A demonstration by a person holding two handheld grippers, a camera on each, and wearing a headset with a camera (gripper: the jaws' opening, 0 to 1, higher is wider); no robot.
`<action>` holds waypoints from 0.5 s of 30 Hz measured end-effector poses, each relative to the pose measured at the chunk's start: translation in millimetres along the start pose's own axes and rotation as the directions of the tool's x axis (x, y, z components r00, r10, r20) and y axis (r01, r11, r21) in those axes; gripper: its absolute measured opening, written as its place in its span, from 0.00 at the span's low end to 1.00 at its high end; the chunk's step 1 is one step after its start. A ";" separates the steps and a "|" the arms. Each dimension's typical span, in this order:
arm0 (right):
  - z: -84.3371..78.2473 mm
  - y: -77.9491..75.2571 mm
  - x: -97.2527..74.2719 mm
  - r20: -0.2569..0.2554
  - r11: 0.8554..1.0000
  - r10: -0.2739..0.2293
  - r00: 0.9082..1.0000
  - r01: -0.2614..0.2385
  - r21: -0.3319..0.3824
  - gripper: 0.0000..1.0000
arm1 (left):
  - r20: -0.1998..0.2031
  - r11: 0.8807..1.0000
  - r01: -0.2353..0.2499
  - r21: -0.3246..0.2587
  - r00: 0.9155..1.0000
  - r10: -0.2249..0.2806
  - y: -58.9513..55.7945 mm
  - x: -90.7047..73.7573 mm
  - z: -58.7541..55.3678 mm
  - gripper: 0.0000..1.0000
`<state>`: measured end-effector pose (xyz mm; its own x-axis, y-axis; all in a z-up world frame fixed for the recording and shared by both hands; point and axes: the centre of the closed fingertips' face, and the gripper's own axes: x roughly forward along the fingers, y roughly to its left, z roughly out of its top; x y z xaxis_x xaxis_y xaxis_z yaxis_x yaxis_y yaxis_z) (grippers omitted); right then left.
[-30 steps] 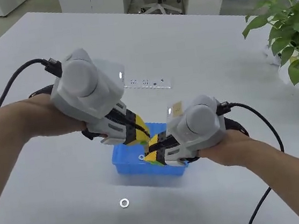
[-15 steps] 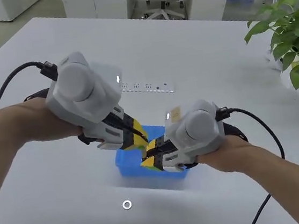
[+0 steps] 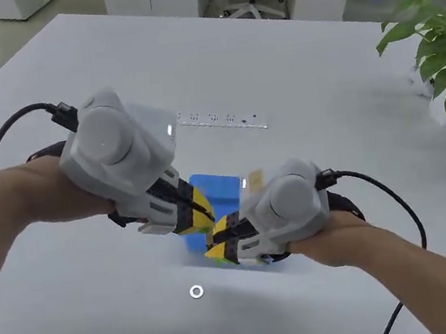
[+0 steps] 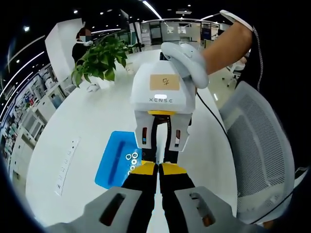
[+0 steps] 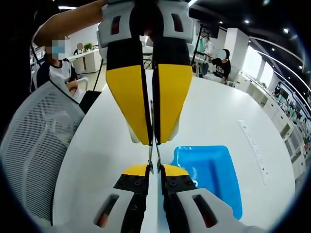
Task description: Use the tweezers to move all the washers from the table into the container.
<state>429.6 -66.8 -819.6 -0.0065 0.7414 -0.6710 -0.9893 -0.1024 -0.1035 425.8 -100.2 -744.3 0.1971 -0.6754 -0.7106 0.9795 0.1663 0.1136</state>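
Head view: left gripper [image 3: 204, 215] and right gripper [image 3: 216, 247] meet tip to tip over the near edge of the blue container [image 3: 219, 185]; the jaws' state cannot be told here. One washer [image 3: 196, 292] lies on the white table [image 3: 318, 83], near the container but apart from it.

Left gripper view: own jaws pressed together. A cluster of washers [image 4: 131, 159] sits inside the container.

Right gripper view: thin tweezers [image 5: 151, 154] run between both jaw pairs, each pinched closed on them, with the container just to the right.
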 end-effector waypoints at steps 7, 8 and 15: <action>-1.8 10.5 10.5 0.000 1.000 0.025 1.000 -0.025 0.001 0.11 | -0.009 1.000 0.011 -0.016 1.000 -0.011 -8.0 2.5 -10.4 0.05; -1.7 11.9 12.1 0.003 1.000 0.028 1.000 -0.028 0.002 0.11 | -0.011 1.000 0.012 -0.019 1.000 -0.012 -8.9 2.5 -11.8 0.05; -4.2 19.1 19.4 0.015 0.999 0.039 0.999 -0.039 0.010 0.11 | -0.012 0.999 0.013 -0.031 1.000 -0.014 -15.3 4.0 -20.2 0.05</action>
<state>411.1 -57.1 -837.7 -0.0468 0.7465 -0.6637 -0.9897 -0.1247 -0.0705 410.7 -90.9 -762.9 0.1833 -0.6692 -0.7201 0.9803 0.1795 0.0827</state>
